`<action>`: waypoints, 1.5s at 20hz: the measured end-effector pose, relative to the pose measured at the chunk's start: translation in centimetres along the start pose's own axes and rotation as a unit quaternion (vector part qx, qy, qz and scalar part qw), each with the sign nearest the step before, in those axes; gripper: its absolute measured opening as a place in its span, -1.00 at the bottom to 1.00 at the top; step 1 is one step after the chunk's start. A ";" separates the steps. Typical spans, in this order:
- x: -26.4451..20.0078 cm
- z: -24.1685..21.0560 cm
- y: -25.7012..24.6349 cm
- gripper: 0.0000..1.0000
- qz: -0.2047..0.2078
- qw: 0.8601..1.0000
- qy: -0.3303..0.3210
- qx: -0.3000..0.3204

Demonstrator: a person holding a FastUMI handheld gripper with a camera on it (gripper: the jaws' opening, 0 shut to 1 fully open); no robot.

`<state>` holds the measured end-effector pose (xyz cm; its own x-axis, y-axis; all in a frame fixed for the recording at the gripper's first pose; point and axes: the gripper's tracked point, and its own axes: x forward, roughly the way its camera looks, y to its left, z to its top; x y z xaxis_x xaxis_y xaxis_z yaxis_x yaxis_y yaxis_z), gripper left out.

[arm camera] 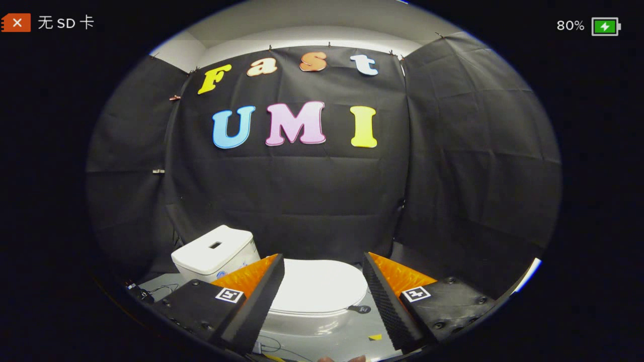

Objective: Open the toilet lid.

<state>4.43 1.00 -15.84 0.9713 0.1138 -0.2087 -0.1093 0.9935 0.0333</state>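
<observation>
**Gripper view: lid down, fingers wide and above it, no contact**

Gripper view has the toilet lid point(322, 286) flat on the bowl, closed, showing between and just beyond the two fingers. Cistern point(214, 251) sits behind and to the left of it. Gripper point(322, 264) is spread wide, holding nothing, and hangs apart from the lid. Small dark tab point(358, 308) lies near the lid's right side, beside the right finger. Can't tell if it's a marker or part of the lid. Cables point(161, 289) trail on the grey floor point(322, 347) to the left of the bowl and below the fingers.

My read: approach phase, task not started.

Risks from here:
- Lid is smooth, rounded and glossy. Finger tips pushing on the top face would likely just slide off. Needs to get under the front rim or pinch the rim edge.
- Lid looks wider than the finger gap, so closing across it from above won't grip. Only the edge is pinchable.
- Front lip is partly hidden behind the fingers, so alignment is hard to judge on descent. Coming in too low could catch the seat with the lid and lift both.
- Lift must follow the hinge arc at the cistern side. A straight pull up could slip the grip, and the lid drops back.
- Cables near the base could snag on a low approach.
</observation>
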 end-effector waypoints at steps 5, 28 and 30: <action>1.8 -4.5 -1.2 0.97 0.023 0.994 0.053 0.089; 12.1 -25.3 -13.4 0.98 0.005 0.891 0.276 0.361; 13.1 -27.0 -14.5 0.98 -0.002 0.883 0.290 0.368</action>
<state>13.01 -11.68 -45.41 0.6765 0.3075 -0.6692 0.2694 0.7423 0.6135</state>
